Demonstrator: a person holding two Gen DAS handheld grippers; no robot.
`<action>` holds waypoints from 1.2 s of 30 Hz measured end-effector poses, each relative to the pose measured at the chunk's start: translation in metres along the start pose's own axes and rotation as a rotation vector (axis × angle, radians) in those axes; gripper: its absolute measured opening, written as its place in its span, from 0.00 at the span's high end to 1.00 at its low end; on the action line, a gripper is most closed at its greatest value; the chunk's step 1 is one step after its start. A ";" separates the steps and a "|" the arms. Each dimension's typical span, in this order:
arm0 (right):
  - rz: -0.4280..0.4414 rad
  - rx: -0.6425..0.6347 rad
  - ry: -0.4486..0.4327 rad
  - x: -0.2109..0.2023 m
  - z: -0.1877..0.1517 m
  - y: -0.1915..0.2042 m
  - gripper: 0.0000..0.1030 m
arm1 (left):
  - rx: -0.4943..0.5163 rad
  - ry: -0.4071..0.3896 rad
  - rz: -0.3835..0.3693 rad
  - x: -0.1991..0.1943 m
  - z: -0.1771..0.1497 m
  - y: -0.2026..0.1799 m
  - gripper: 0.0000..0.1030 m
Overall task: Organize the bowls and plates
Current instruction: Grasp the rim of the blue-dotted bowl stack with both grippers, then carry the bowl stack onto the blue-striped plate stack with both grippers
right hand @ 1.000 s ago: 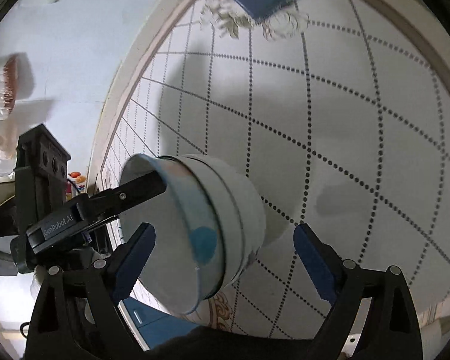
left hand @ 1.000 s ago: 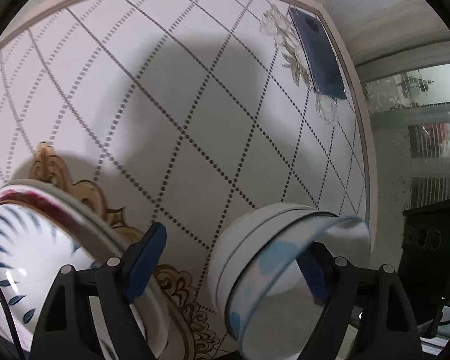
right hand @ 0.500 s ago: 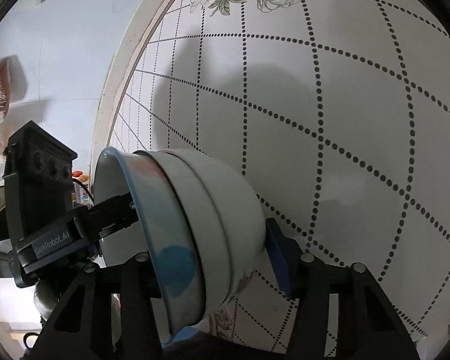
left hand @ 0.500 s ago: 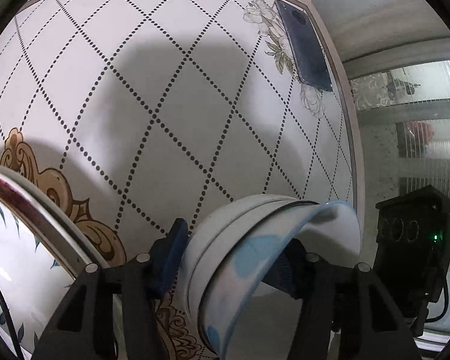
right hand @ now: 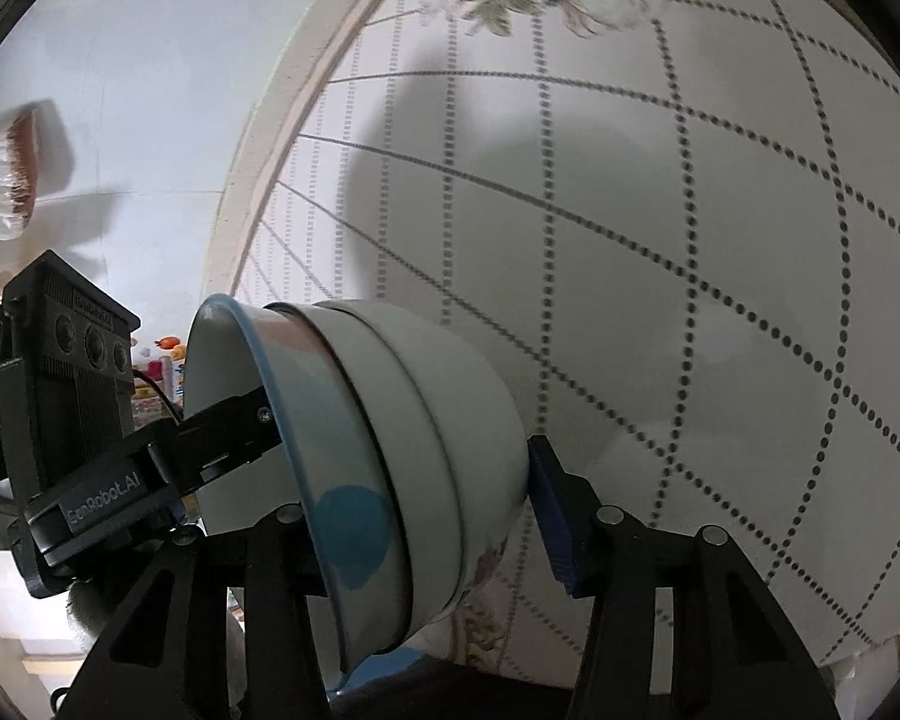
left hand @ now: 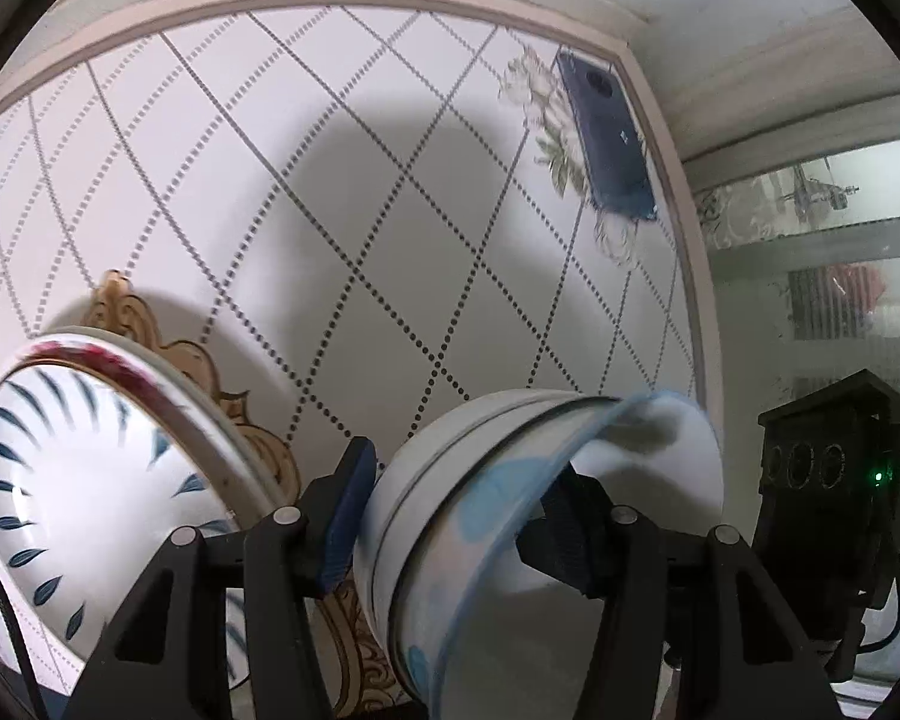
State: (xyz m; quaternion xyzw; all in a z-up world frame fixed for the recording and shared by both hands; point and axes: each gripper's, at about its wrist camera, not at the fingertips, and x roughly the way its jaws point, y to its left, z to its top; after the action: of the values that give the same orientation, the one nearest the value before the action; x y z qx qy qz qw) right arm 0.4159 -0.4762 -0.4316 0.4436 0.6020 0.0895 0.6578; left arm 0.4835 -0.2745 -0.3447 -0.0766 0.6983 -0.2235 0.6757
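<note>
Low in the centre of the left wrist view, a nested stack of bowls sits tipped on its side between the fingers of the left gripper, whose jaws stand about half apart and are clamped on it: the blue pad presses the white outer bowl's wall on the left, and the dark right finger reaches into the mouth of the innermost bowl, which is pale with blue spots. At least three bowls seem to be nested there, though blur at the rims makes the count unsure. Nothing shows inside the innermost one but the finger. At the lower left of that frame a plate with dark blue leaf strokes and a red smear on its rim lies on the tablecloth, just beside the gripper's left finger and apart from the bowls. A dark blue phone lies at the upper right, near the table's edge. Seen from the right wrist, the same bowl stack fills the lower centre, and the right gripper also has it pinched, jaws roughly half open, its blue pad against the stack's base at lower right and its other finger hidden behind the spotted rim. A black finger of the left gripper enters the bowl's mouth from the left.
</note>
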 end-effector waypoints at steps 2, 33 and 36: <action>-0.004 -0.025 -0.001 -0.004 0.001 0.013 0.48 | -0.010 -0.012 -0.001 -0.012 -0.001 0.004 0.49; -0.037 -0.322 0.321 0.153 -0.014 0.150 0.48 | -0.413 -0.170 0.025 -0.067 -0.052 0.171 0.50; -0.047 -0.324 0.328 0.160 -0.015 0.151 0.48 | -0.417 -0.164 0.029 -0.064 -0.053 0.177 0.49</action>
State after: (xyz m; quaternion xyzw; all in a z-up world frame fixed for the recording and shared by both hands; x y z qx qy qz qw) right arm 0.5068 -0.2755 -0.4395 0.2978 0.6888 0.2404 0.6157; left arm 0.4713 -0.0806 -0.3607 -0.2228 0.6731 -0.0575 0.7028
